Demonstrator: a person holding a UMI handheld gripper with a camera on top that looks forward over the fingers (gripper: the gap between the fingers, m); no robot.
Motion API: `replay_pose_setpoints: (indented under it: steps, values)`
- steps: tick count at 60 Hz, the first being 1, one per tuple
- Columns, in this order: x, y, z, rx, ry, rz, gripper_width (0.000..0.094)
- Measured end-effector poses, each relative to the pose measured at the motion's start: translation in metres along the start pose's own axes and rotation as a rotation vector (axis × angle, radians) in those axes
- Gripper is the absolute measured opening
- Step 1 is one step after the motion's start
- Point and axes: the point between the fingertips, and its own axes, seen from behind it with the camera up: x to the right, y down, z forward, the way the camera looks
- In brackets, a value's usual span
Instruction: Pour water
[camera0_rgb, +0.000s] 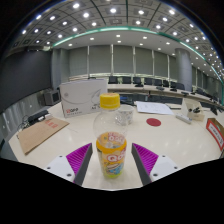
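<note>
Item 1, gripper: you are holding it level over a pale table; its fingers are standing apart, magenta pads facing inward at 7 and 5 o'clock.

Item 2, bottle: it is standing upright on the table between the two fingers, at 6 o'clock from the view's centre. Yellow cap, clear body, yellow-and-pink label. Whether the pads are touching its sides you cannot tell; a gap seems to be showing on each side.

Item 3, cup: a small clear one is sitting just beyond the bottle, at 1 o'clock from it.

Item 4, white box: it is resting on the table at 11 o'clock from the bottle, well behind it.

Item 5, red disc: it is lying flat at 2 o'clock from the bottle.

Item 6, cardboard sheet: it is lying at 9 o'clock, near the table's edge.

Item 7, room: ceiling lights are glowing overhead; dark chairs are lining the far desks.
</note>
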Motion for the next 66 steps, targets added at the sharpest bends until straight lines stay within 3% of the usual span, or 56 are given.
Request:
replay_pose_setpoints:
  steps: [8, 22, 30, 44, 60, 66]
  values:
    - [-0.002, 0.002, 0.020, 0.035, 0.042, -0.043, 0.0532]
    - [0.006, -0.011, 0.023, 0.054, 0.101, -0.038, 0.0401]
    - [0.030, -0.045, 0.021, 0.053, 0.161, -0.064, 0.0401]
    - [0.137, -0.140, 0.052, 0.066, 0.379, -0.296, 0.0399]
    - [0.217, -0.214, 0.151, 0.006, 0.602, -1.034, 0.0399]
    - [0.214, -0.219, 0.192, 0.009, 0.608, -1.297, 0.0398]
